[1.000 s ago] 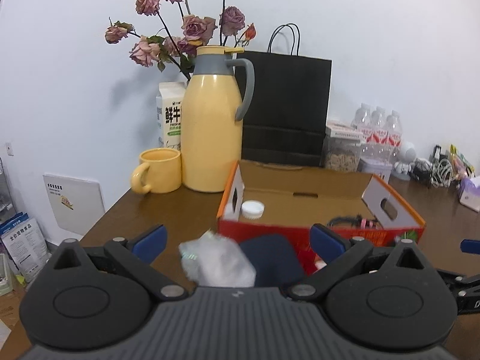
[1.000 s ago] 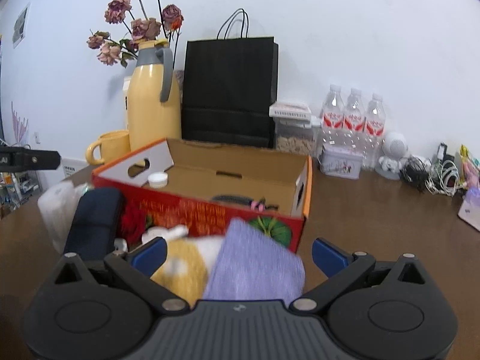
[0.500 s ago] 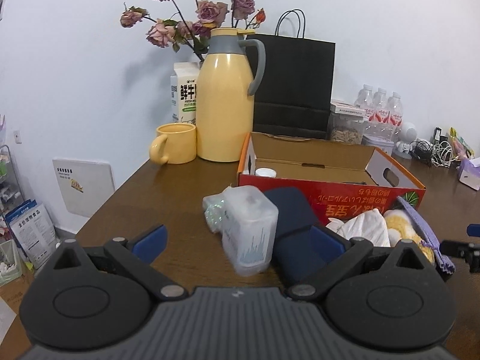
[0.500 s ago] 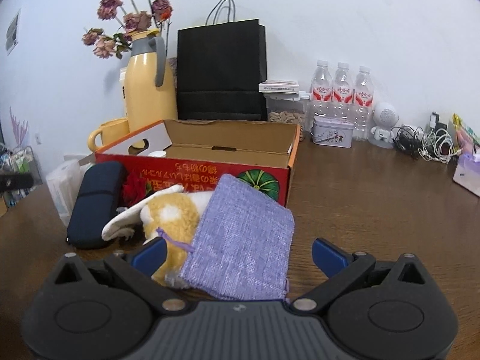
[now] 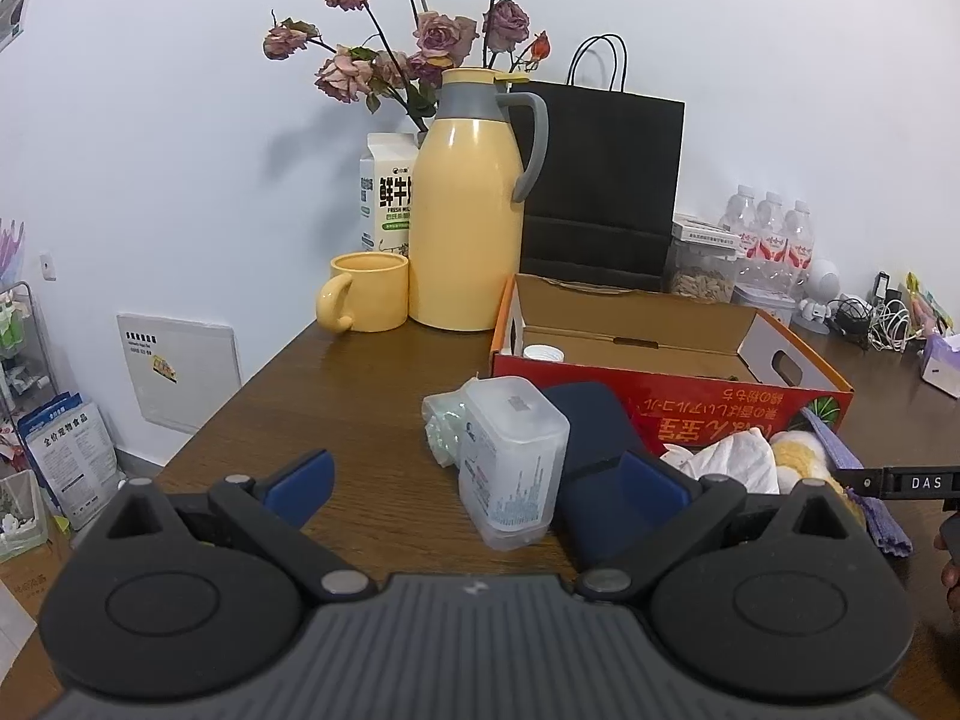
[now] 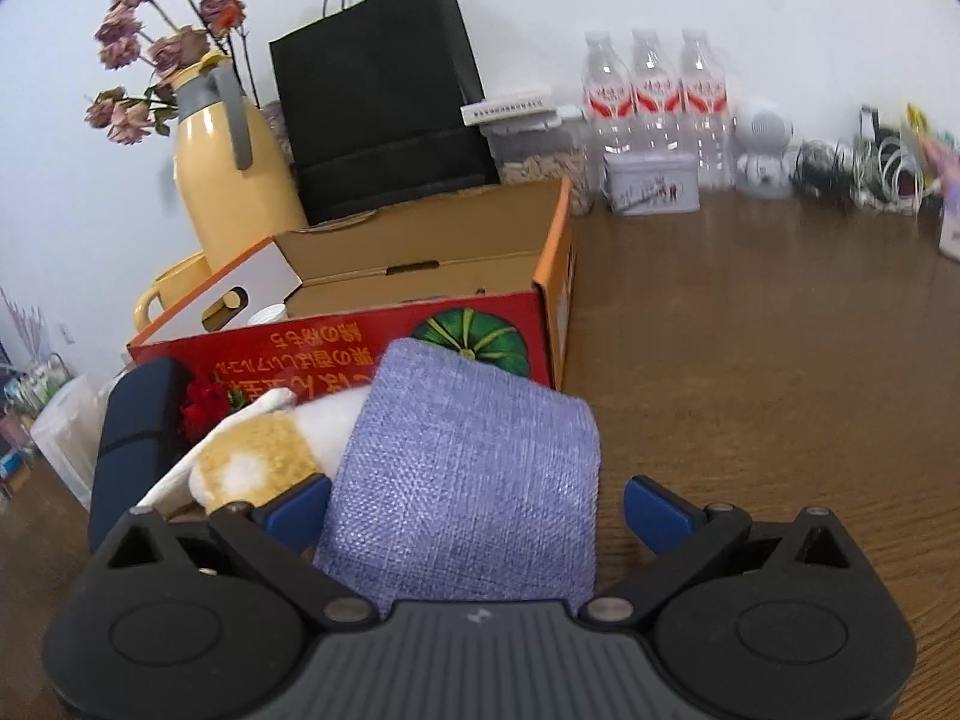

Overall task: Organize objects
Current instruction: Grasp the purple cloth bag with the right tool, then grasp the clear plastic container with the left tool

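Brown wooden counter (image 6: 750,360) against a white wall, clutter heaped in front of the red cardboard box (image 6: 360,336).

Both claws gape wide, holding nothing: the left claw (image 5: 474,474) faces a clear plastic container (image 5: 516,456), stiff and likely slippery, best pinched across its narrow sides. The right claw (image 6: 477,501) straddles a lilac woven pouch (image 6: 474,480), soft and light, lying against the box beside a plush toy (image 6: 258,456). Only the left view shows the yellow mug (image 5: 366,291) fully; only the right shows the pumpkin print.
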Action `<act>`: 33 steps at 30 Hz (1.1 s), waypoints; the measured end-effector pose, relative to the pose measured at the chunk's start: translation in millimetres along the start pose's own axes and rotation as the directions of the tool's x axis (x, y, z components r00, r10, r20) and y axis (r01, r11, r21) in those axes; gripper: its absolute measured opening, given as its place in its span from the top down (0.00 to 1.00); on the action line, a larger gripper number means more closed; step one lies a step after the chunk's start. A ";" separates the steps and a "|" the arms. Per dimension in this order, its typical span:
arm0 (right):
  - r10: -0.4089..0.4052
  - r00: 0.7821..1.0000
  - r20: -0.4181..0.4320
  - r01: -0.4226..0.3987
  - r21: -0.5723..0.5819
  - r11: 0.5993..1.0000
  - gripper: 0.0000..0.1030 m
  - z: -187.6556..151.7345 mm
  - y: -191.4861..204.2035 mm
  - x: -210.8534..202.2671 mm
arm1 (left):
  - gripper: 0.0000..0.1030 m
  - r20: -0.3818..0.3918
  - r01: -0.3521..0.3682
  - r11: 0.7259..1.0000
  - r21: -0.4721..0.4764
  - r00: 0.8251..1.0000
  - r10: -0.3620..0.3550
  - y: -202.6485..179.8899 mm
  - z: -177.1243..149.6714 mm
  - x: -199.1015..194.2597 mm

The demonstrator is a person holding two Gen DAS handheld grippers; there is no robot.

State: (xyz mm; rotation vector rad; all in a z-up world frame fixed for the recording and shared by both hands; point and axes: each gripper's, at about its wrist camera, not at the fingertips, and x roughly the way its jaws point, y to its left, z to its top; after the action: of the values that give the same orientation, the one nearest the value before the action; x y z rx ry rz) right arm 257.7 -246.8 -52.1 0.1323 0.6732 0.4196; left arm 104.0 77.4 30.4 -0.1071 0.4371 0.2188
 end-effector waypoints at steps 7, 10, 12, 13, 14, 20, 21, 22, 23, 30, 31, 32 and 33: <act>-0.002 1.000 -0.014 0.002 -0.003 1.000 0.14 -4.0 -0.3 2.0 | 0.00 -0.007 0.005 1.000 -0.009 1.000 -0.005 -3.7 -4.1 0.7; -0.004 1.000 -0.007 0.003 -0.019 1.000 0.39 -5.6 2.4 0.1 | 0.00 -0.008 0.002 1.000 -0.011 1.000 -0.002 -3.6 -4.7 0.8; -0.001 1.000 -0.004 0.001 -0.022 1.000 0.55 -6.5 2.8 -0.8 | 0.00 -0.010 -0.001 1.000 -0.013 1.000 0.001 -3.2 -5.8 0.8; -0.010 1.000 -0.002 0.009 -0.027 1.000 0.59 -6.7 3.4 -1.2 | 0.00 -0.010 -0.004 1.000 -0.014 1.000 0.004 -2.8 -6.3 0.8; -0.024 1.000 0.002 0.024 -0.038 0.999 0.69 -7.1 4.7 -1.5 | 0.00 -0.011 -0.007 1.000 -0.015 1.000 0.007 -2.5 -6.8 1.0; -0.059 0.994 0.096 0.070 -0.118 0.991 0.86 -11.6 18.2 -16.0 | 0.00 -0.019 -0.021 0.999 -0.023 1.000 0.021 0.5 -9.8 1.8; -0.061 0.991 0.119 0.077 -0.134 0.988 0.89 -13.0 21.4 -19.5 | 0.00 -0.021 -0.024 0.999 -0.025 1.000 0.023 0.7 -10.5 2.0; -0.061 0.989 0.137 0.081 -0.150 0.985 0.89 -14.3 24.9 -22.4 | 0.00 -0.023 -0.026 0.999 -0.026 0.999 0.025 0.8 -10.9 2.7; -0.060 0.986 0.154 0.086 -0.167 0.982 0.89 -15.5 28.6 -25.0 | 0.00 -0.025 -0.026 0.999 -0.027 0.999 0.026 0.9 -11.0 3.6; -0.041 0.972 0.233 0.099 -0.243 0.965 0.89 -24.0 48.2 -40.9 | 0.00 -0.040 -0.027 0.999 -0.029 0.999 0.026 -3.8 -13.1 13.8; -0.040 0.970 0.240 0.101 -0.247 0.964 0.90 -25.9 49.7 -43.5 | 0.00 -0.042 -0.029 0.999 -0.029 0.999 0.027 -5.8 -13.5 16.4; -0.039 0.969 0.245 0.102 -0.250 0.963 0.89 -26.5 51.2 -44.7 | 0.00 -0.043 -0.030 0.999 -0.029 0.999 0.029 -7.8 -13.6 19.5; -0.038 0.968 0.247 0.103 -0.253 0.962 0.89 -27.2 52.7 -45.3 | 0.00 -0.041 -0.034 0.999 -0.030 0.999 0.032 -10.8 -13.7 23.5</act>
State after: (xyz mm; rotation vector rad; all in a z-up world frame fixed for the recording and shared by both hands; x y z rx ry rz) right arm 191.2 -218.2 -33.7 -0.0937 0.3769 0.4126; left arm 121.7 69.2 8.5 -0.1349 0.4766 0.2562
